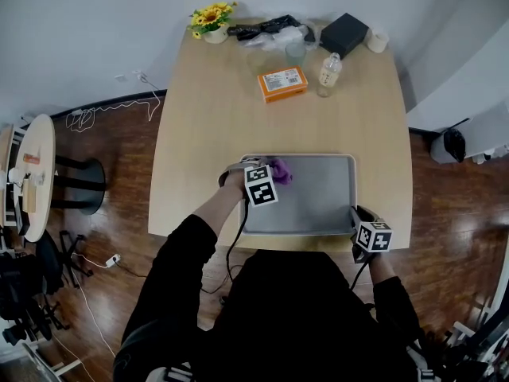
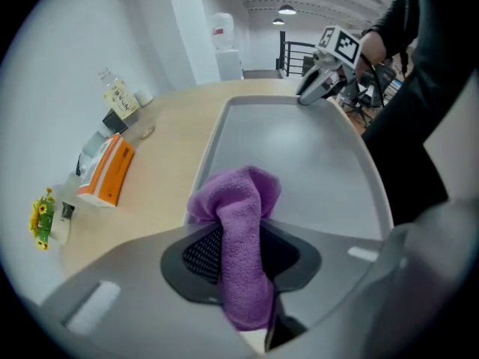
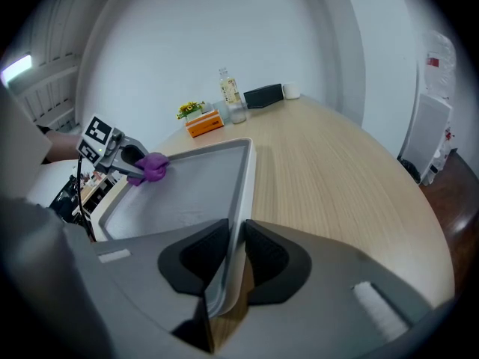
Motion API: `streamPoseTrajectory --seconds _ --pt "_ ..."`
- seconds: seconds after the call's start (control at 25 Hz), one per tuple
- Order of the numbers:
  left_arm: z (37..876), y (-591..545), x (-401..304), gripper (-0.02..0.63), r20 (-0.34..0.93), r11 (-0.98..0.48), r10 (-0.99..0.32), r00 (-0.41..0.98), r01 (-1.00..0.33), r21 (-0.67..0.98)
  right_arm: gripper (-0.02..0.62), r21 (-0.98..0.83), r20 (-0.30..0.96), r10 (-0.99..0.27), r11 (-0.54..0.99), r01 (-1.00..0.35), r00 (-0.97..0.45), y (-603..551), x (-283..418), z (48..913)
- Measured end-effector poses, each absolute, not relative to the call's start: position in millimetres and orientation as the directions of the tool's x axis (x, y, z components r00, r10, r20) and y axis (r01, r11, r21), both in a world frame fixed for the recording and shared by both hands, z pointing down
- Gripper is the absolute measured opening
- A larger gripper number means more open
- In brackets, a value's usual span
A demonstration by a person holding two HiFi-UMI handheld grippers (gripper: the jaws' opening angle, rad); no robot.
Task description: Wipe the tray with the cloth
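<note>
A grey tray [image 1: 318,205] lies on the wooden table near its front edge. My left gripper [image 1: 266,173] is shut on a purple cloth [image 1: 280,171], which bulges out past the jaws at the tray's far left corner. In the left gripper view the cloth [image 2: 239,234] hangs between the jaws over the tray [image 2: 299,155]. My right gripper [image 1: 359,220] is shut on the tray's near right rim; in its own view the rim [image 3: 241,200] runs between the two jaws. From there the left gripper [image 3: 142,167] and the cloth [image 3: 153,167] show across the tray.
At the table's far end stand an orange box [image 1: 282,83], a small bottle [image 1: 328,72], a glass [image 1: 296,52], a black box [image 1: 343,34], a white cup [image 1: 378,40] and a pot of sunflowers [image 1: 211,21]. A round side table [image 1: 33,173] stands on the floor to the left.
</note>
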State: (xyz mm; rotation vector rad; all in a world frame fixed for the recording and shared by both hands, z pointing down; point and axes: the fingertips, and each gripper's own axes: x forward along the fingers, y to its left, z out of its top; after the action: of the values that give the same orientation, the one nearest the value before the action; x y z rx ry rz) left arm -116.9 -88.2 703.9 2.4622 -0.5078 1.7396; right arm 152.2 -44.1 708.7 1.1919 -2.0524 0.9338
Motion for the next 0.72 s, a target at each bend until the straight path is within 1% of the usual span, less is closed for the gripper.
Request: streamPoseTrajectory --seconds 0.12,0.28,0.6,0.72 --pt "702.7 -98.9 -129.1 0.089 0.937 -0.942 -0.221 0.271 -0.309 -0.133 0.074 -0.279 0.765 -0.481 0.353 -0.893 -0.429 -43.8 152.6 708.4" --pt "701.2 -84.1 -121.0 0.089 0.936 -0.946 -0.207 0.286 -0.304 -0.116 0.074 -0.277 0.766 -0.481 0.354 -0.893 -0.428 -44.4 153.2 707.9" --pt "701.1 41.2 -73.3 0.089 0.921 -0.982 -0.031 0.388 -0.183 0.044 0.074 -0.278 0.763 -0.487 0.346 -0.896 -0.425 -45.2 156.1 708.8" --pt "703.5 70.4 -66.1 0.091 0.914 -0.986 0.003 0.405 -0.149 0.069 0.074 -0.28 0.763 -0.489 0.339 -0.898 -0.422 -44.6 155.1 709.6"
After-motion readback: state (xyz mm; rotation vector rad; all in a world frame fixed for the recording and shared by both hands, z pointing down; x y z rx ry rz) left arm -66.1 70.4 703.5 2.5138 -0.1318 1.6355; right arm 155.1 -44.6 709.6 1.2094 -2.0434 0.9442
